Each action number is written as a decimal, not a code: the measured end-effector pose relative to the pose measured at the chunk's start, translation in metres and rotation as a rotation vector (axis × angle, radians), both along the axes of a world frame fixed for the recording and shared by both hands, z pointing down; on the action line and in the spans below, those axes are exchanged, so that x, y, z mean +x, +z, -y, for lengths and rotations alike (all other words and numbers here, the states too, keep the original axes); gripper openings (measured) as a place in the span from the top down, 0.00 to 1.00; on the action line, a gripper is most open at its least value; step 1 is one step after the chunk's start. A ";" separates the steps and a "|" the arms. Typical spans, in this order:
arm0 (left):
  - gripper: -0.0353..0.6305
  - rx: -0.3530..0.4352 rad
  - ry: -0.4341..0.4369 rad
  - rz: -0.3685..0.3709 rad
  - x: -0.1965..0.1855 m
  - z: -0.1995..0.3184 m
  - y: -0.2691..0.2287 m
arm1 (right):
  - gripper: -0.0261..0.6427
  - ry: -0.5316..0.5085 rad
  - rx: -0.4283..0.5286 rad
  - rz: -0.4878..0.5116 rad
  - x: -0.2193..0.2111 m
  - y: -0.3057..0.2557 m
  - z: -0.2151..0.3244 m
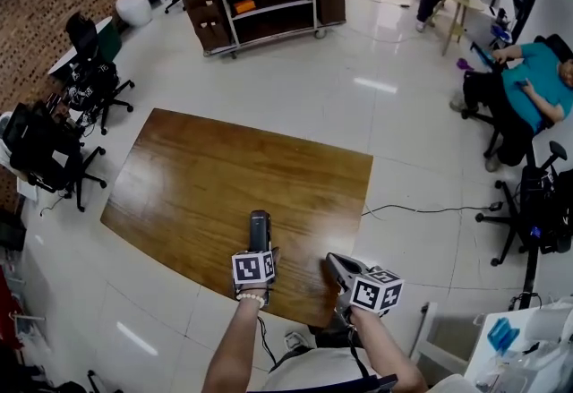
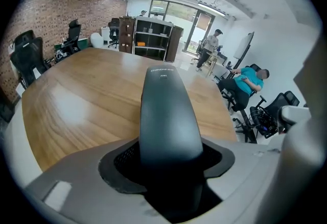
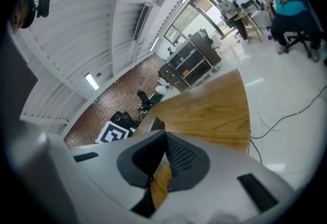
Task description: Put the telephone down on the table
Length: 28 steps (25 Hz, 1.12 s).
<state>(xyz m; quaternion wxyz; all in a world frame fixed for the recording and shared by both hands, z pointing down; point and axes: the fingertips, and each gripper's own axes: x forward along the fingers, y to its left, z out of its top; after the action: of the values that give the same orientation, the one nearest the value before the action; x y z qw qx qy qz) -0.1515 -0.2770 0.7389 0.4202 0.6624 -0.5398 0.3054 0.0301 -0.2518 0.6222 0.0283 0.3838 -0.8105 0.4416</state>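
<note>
Fingers (image 2: 76,179) of the left gripper (image 2: 171,169) were clamped on the lower end of a dark grey, smooth plastic telephone handset (image 2: 168,116), whose long rounded body stuck well out beyond them. The handset sloped downward over the near part of a glossy brown wooden tabletop (image 1: 206,167), close to its near edge. No view showed whether its far end was touching the wood. The right gripper (image 1: 343,268) hung just beside it over the same edge, its own fingers closed tip to tip on nothing.

The main hazard looked like an early release. If the grip opened while the handset was aloft and tilted, the far end would probably strike first, and the smooth shell could bounce or skid on the polished wood. With so little tabletop between the handset and the near edge, a slide back toward the person could carry it off onto the white tiled floor (image 1: 358,69).

Because only one end was gripped, a hard touchdown at the far end might lever the handset round in the pads and twist it out of line before it lay flat.

The right gripper was close enough that a careless sideways move could knock the handset as it was set down.
</note>
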 end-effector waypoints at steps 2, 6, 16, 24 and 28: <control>0.50 -0.020 0.005 0.015 0.002 0.007 0.008 | 0.96 0.005 -0.021 0.009 0.002 0.008 0.004; 0.50 -0.060 0.010 0.042 0.002 0.018 0.023 | 0.96 0.006 -0.060 0.014 0.003 0.021 0.011; 0.50 -0.171 0.019 0.062 0.004 0.020 0.041 | 0.96 0.024 -0.107 0.043 0.010 0.036 0.028; 0.48 -0.277 0.116 0.162 0.009 0.015 0.042 | 0.96 0.051 -0.121 0.074 0.015 0.042 0.039; 0.46 -0.300 0.147 0.177 0.015 0.014 0.040 | 0.96 0.054 -0.126 0.079 0.015 0.043 0.043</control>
<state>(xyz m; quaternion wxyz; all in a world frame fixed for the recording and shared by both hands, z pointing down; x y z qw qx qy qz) -0.1369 -0.2908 0.7793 0.4418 0.6005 -0.4733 0.4693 0.0447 -0.2945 0.6649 0.0084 0.3856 -0.7709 0.5070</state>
